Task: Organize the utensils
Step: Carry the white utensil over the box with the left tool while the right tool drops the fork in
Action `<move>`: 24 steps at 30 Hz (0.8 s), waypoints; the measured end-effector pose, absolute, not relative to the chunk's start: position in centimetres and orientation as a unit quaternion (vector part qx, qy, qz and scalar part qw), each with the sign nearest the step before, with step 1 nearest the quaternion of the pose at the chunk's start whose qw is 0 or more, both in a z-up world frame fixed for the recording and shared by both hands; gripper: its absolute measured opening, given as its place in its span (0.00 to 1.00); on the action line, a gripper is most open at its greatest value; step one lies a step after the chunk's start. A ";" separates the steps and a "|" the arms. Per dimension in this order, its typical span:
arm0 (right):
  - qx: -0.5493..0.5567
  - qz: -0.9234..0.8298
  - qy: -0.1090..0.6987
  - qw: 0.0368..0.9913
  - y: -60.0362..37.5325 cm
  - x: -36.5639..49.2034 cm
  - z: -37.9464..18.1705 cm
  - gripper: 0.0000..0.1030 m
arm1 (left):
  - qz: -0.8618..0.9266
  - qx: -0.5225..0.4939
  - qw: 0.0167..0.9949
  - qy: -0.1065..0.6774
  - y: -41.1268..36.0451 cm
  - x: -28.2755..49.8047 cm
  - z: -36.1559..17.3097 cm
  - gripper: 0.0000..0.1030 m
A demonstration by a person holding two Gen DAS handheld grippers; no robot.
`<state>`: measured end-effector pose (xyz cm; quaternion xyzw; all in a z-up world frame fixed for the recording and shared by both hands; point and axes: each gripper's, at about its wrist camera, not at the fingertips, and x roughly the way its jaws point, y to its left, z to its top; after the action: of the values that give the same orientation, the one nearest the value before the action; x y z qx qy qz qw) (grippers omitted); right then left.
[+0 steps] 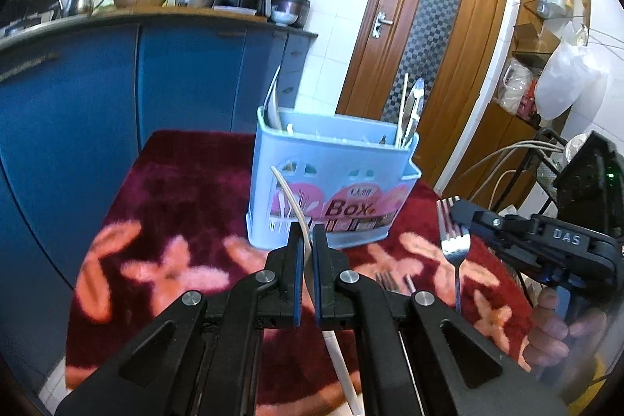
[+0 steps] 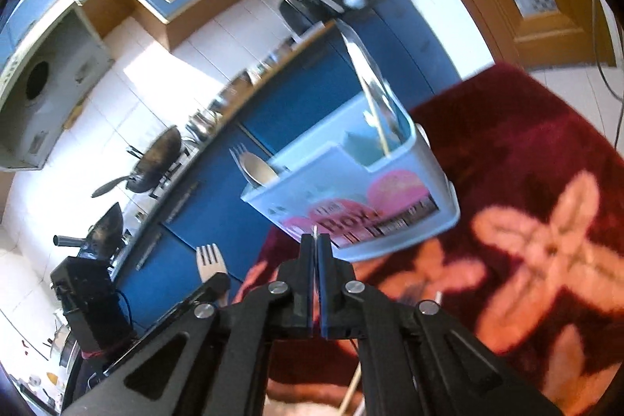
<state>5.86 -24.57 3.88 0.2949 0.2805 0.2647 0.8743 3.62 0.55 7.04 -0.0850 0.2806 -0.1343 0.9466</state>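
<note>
While both grippers hold a utensil above the red flowered tabletop [image 1: 163,182], the step in hand looks like carrying each piece to the blue utensil box [image 1: 331,182] that stands near the tabletop's middle; the left gripper [image 1: 307,240] has its fingers clenched on a white plastic fork [image 1: 290,199], seen edge-on from its own camera with the handle running back under the gripper; the right gripper [image 2: 315,244] grips a metal fork [image 1: 455,240] by the handle, tines up. A ladle and a chopstick already stand in the box's end compartment [image 2: 374,143], a spoon and fork in another [image 2: 257,170]. To do it well, I judge each fork should be raised above the rim first, tilted handle-down, and let go only once inside a compartment; coming in low risks tipping the light box.
</note>
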 end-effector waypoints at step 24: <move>0.295 0.275 0.151 0.902 -26.4 10.0 12.9 0.03 | -0.084 -0.029 0.988 0.127 -0.9 11.4 17.4 0.02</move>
<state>9.97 -26.43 12.89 0.2953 0.1510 0.2755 0.9023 11.43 -0.91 17.38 -0.0289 0.1267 -0.0843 0.9879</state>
